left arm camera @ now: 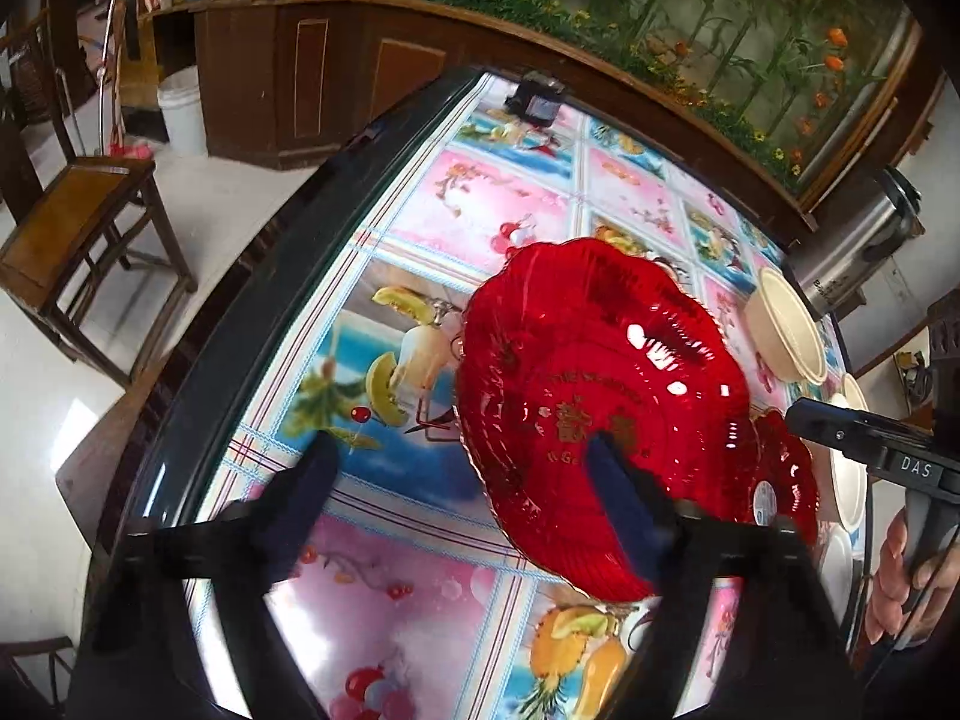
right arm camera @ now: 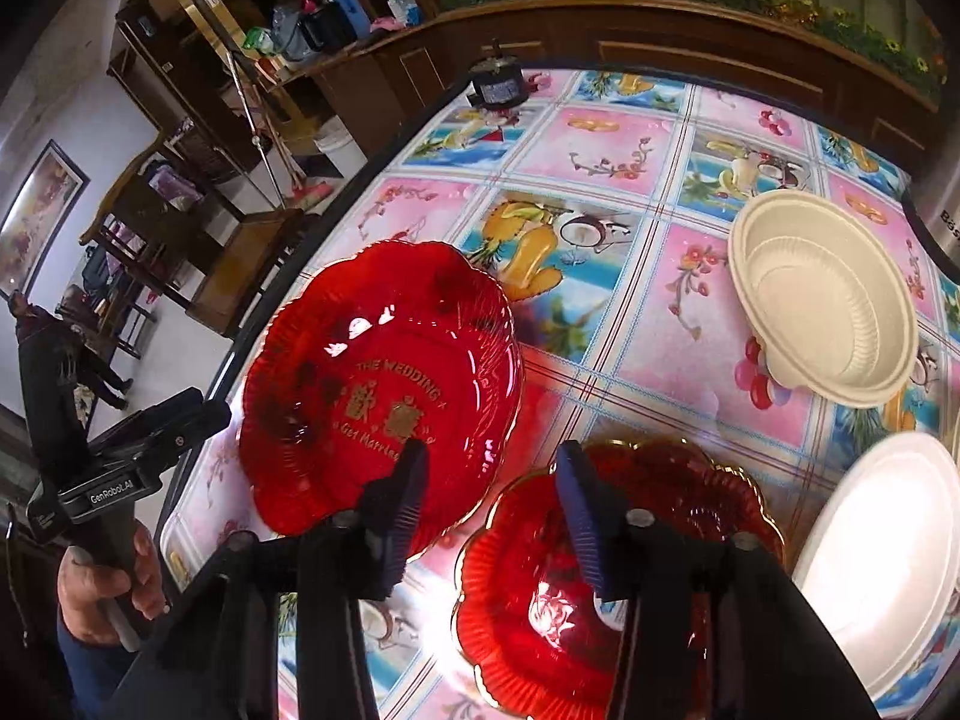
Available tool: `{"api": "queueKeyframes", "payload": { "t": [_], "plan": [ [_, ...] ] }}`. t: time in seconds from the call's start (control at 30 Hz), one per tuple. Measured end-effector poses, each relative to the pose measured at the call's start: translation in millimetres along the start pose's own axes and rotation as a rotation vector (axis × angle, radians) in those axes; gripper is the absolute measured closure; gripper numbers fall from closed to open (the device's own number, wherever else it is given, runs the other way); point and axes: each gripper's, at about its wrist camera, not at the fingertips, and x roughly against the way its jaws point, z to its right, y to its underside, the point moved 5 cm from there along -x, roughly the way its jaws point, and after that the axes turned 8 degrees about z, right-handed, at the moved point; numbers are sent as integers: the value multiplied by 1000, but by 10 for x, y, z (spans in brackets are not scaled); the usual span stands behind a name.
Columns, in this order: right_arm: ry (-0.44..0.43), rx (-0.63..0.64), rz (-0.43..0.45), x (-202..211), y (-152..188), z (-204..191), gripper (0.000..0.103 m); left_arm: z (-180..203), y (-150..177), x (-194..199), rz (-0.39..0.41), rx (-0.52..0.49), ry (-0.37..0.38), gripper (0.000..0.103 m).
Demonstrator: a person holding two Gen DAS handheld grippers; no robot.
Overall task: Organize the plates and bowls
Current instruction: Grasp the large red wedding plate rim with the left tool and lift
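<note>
A wooden chair (left arm camera: 78,222) and white bucket (left arm camera: 180,111) stand near the fruit-patterned tablecloth (right arm camera: 600,156).

Two red translucent scalloped plates with gold rims lie on the table: a large one with gold lettering (right arm camera: 378,390), just left of and beyond the right gripper's left fingertip, and a smaller one (right arm camera: 600,576), under and between that gripper's two fingers.

Cream ribbed disposable bowls: one (right arm camera: 825,294) shows clearly, well beyond the right finger and to its right.

One white round disposable plate (right arm camera: 888,558) sits just right of the right finger.

The left wrist view shows further cream rims at its right edge, past the fingers; how many cannot be told.

One small black device (right arm camera: 497,87) stands far beyond the fingers.
</note>
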Motion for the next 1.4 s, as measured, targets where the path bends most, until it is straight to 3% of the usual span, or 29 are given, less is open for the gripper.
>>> {"api": "queueKeyframes", "payload": {
  "t": [0.23,0.33,0.4,0.5,0.6,1.03,1.4],
  "plan": [
    [37,-12,-38,-255,-83,89,69,-56,11,-157,-25,26,21,40],
    [38,-17,-45,-333,-85,116,70,-46,21,-245,-45,29,31,51],
    [30,-25,-56,-391,-67,118,75,-30,35,-289,-53,32,45,70],
    [30,-18,-72,-465,-44,95,94,5,59,-359,-68,28,51,80],
    [30,-25,-70,-486,-24,69,96,38,88,-375,-66,19,56,88],
    [34,-12,-76,-408,158,-71,96,22,235,-140,-41,-18,24,88],
    [-7,26,-88,-186,599,-373,96,-151,614,291,-5,-2,29,88]
  ]
}}
